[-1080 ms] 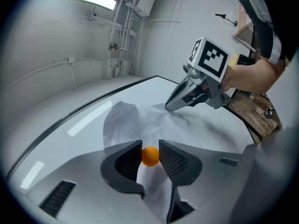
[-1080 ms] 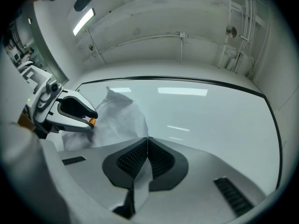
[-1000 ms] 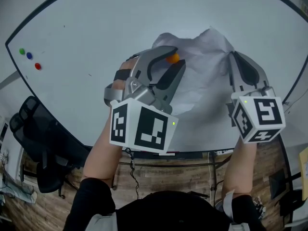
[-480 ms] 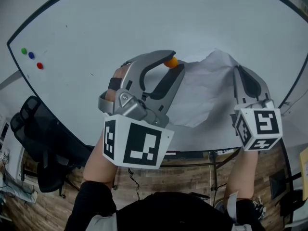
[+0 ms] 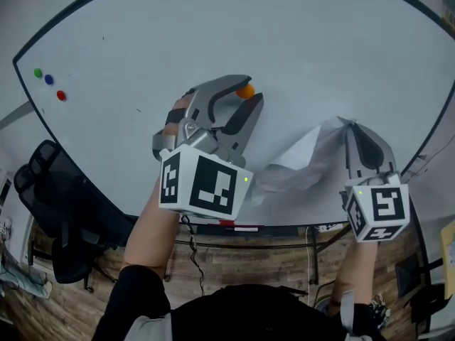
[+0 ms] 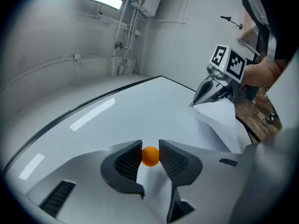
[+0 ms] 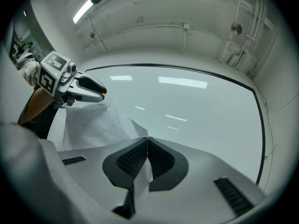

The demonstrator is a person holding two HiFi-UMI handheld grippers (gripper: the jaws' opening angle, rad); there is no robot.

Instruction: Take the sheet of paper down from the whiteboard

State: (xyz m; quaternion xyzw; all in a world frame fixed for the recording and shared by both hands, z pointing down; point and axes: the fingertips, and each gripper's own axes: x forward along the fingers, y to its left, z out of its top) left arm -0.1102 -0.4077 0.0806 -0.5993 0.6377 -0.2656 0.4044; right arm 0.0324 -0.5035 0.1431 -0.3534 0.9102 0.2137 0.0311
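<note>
Left tongs (image 6: 150,156), jaws partly apart, pinch a small orange ball-shaped magnet (image 6: 150,156) between their dark mesh pads. They hold it close to the glossy white whiteboard (image 5: 213,34) and clear of the paper. Right tongs (image 7: 147,143) are closed tight, pads nipping one corner of the crumpled white sheet of paper (image 5: 298,163). That sheet hangs from the pinched corner, sagging down and toward the left tongs, creased and loose over the board's lower right part, with its bottom edge near the dark frame. A small green magnet (image 5: 38,72), blue magnet (image 5: 49,79) and red magnet (image 5: 61,95) sit together at the board's far left, above a black office chair (image 5: 50,190).
</note>
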